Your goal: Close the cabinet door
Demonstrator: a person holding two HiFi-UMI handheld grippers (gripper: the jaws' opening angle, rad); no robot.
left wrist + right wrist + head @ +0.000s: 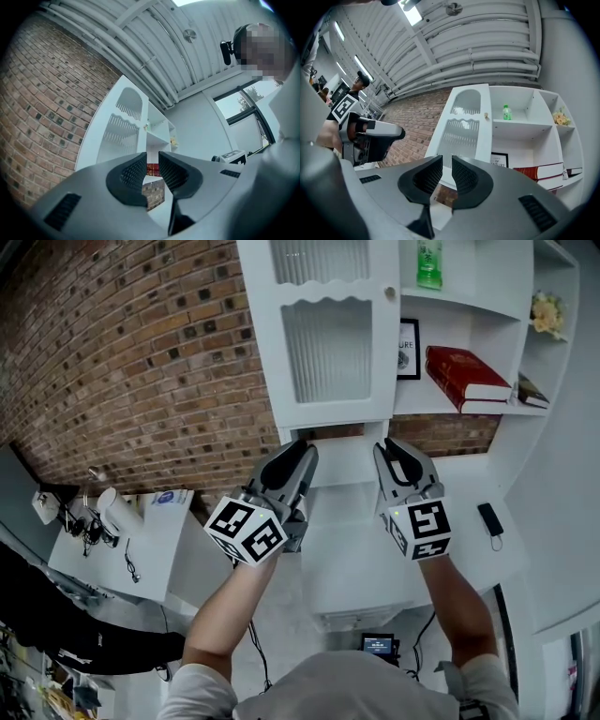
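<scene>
The white cabinet door (328,343) with ribbed glass panels and a small round knob (390,293) stands swung open to the left of the open shelves. Both grippers hover below it, over the white counter (352,563). My left gripper (305,448) points up at the door's lower edge, jaws nearly together, holding nothing. My right gripper (387,448) is beside it under the knob side, also empty. The left gripper view has the door (119,126) beyond my left gripper (152,161). In the right gripper view the door (464,126) and knob (486,115) rise above my right gripper (446,164).
The shelves hold a green bottle (429,263), a framed print (408,348), a red book (466,376) and flowers (547,313). A brick wall (131,352) lies to the left, above a cluttered side table (112,540). A small black device (489,518) lies on the counter's right.
</scene>
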